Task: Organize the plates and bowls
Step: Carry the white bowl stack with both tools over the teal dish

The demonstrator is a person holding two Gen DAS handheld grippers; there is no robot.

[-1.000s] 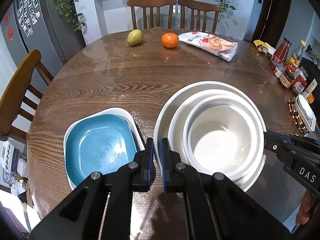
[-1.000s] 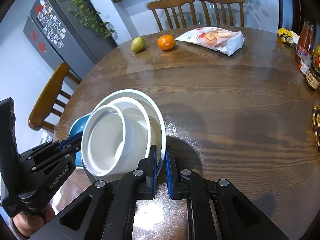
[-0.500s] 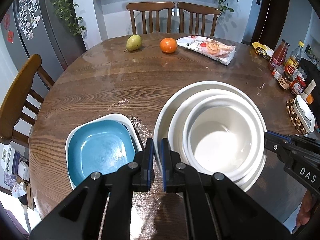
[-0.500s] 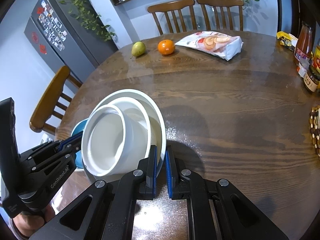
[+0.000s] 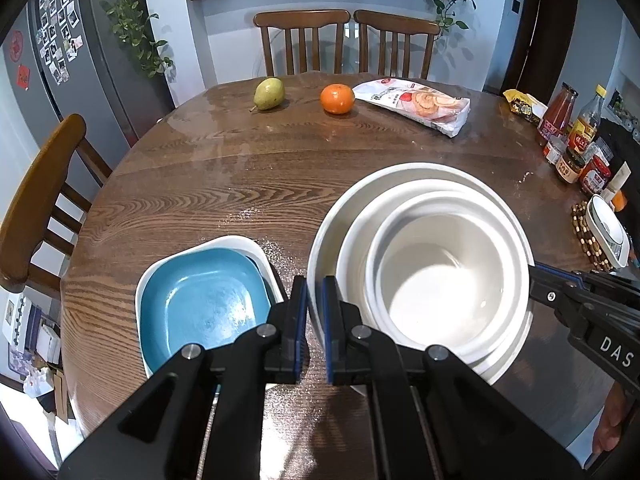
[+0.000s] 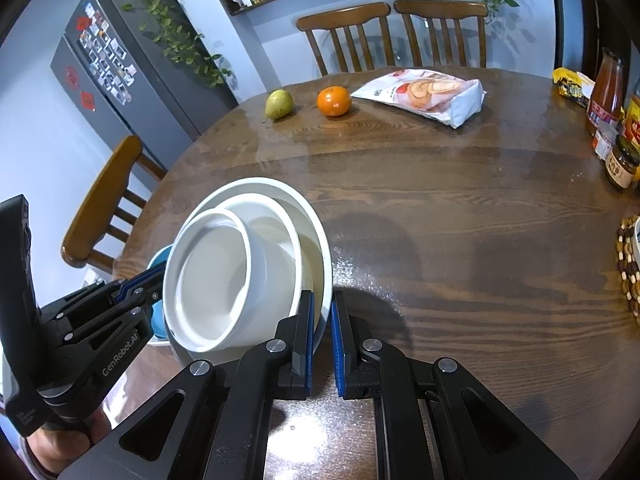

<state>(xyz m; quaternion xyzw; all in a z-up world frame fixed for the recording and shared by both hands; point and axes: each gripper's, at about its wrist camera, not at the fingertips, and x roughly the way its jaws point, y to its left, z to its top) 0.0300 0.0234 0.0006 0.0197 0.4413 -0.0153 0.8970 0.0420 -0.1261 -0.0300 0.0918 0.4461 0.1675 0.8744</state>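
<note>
While the stack of white bowls sits on the round table, the left gripper pinches the rim of its outermost bowl on one side and the right gripper pinches the opposite rim; the blue plate lies just left

so on the round table I count three white bowls nested at 4 o'clock, two square plates stacked at 7, one pear and one orange near 12, plus one snack bag at 1.
</note>
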